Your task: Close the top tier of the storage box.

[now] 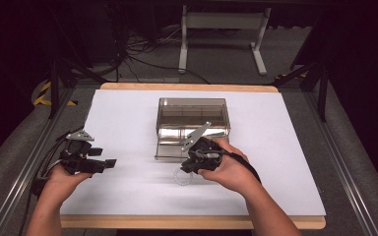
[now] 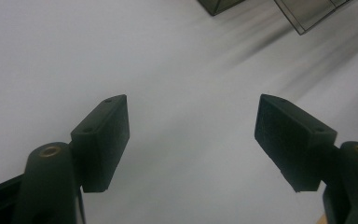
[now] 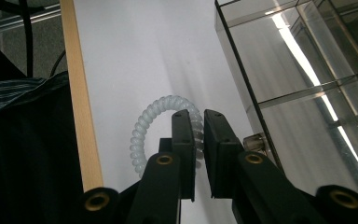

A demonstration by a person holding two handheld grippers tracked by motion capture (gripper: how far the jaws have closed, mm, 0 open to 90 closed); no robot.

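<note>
Spiral hair tie [image 3: 161,126], a pale coiled ring, sits pinched at one side between the nearly closed jaws of the right gripper [image 3: 199,135], its loop lying out flat toward the table's wooden front edge [image 3: 81,121]. The right hand [image 1: 226,169] angles that gripper leftward just before the smoky clear organizer box [image 1: 193,118]. Well apart at the left, the left gripper [image 1: 103,163] lies level, jaws wide open over the white table cover [image 2: 182,70].

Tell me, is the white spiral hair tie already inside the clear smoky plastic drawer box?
No, the white spiral hair tie hangs at the right gripper, outside the clear smoky plastic drawer box.
</note>
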